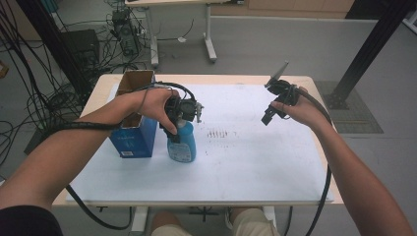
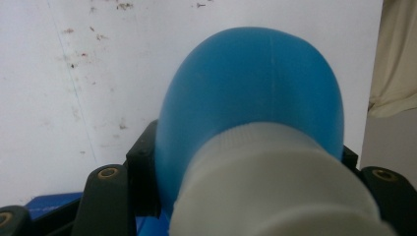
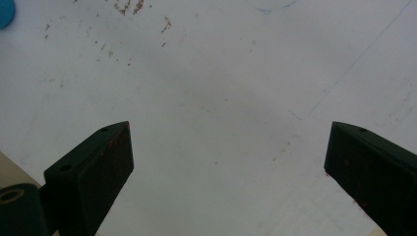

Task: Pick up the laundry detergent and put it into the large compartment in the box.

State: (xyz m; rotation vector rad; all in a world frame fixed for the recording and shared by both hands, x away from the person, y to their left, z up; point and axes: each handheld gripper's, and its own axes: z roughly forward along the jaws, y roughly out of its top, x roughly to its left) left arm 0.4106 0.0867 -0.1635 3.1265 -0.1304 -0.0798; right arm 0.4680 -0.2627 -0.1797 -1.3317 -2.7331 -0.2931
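Left gripper (image 1: 178,129) pointed down over the blue bottle (image 1: 181,142), which stood upright on the white mat (image 1: 246,162) toward the left of the table (image 1: 103,86), just beside a blue carton (image 1: 133,140) with its brown flaps open. Whether bottle and carton touched could not be told. In the left gripper view the jaws sat against both sides of the bottle's blue shoulder (image 2: 255,93) just below its white cap (image 2: 275,187), closed onto the bottle and gripping it. The left hand (image 1: 150,104) was wrapped around the gripper body, cable trailing back along the forearm.

Right gripper (image 1: 269,117) was held above the right part of the mat, well apart from the bottle, in the right hand (image 1: 302,110). In the right gripper view its two black jaws stood wide apart with nothing between them, bare mat below, marked with small reddish-brown specks (image 3: 128,7). A patch of similar specks lay on the mat between the two grippers (image 1: 219,133)
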